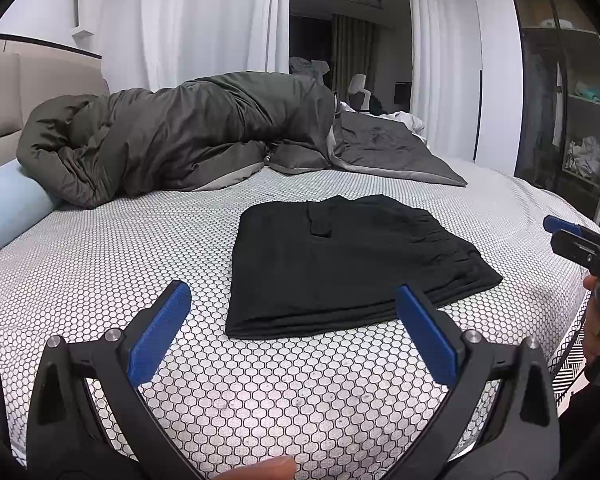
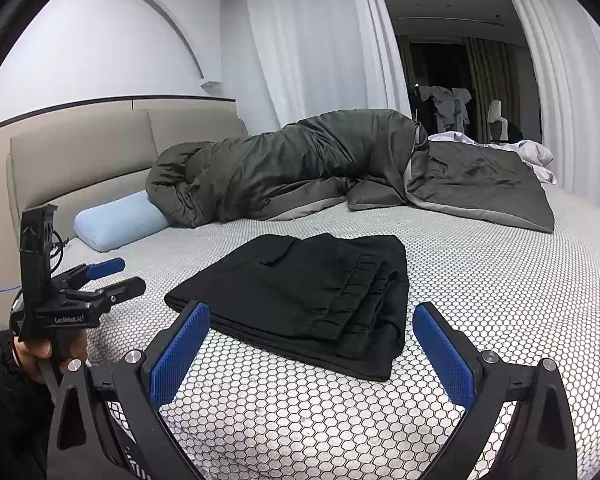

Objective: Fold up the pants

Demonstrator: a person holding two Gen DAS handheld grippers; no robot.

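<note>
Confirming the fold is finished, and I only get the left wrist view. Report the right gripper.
Observer: The right gripper is open with nothing between its pads; the folded pants lie just ahead of it on the mattress.
Operator: Now give me my left gripper from outside.
Observer: The left gripper is open too. In the right wrist view it sits left of the pants, apart from them.
Operator: Describe the side of the pants that faces the right gripper.
Observer: The gathered waistband runs along it, with the folded layers stacked underneath.
</note>
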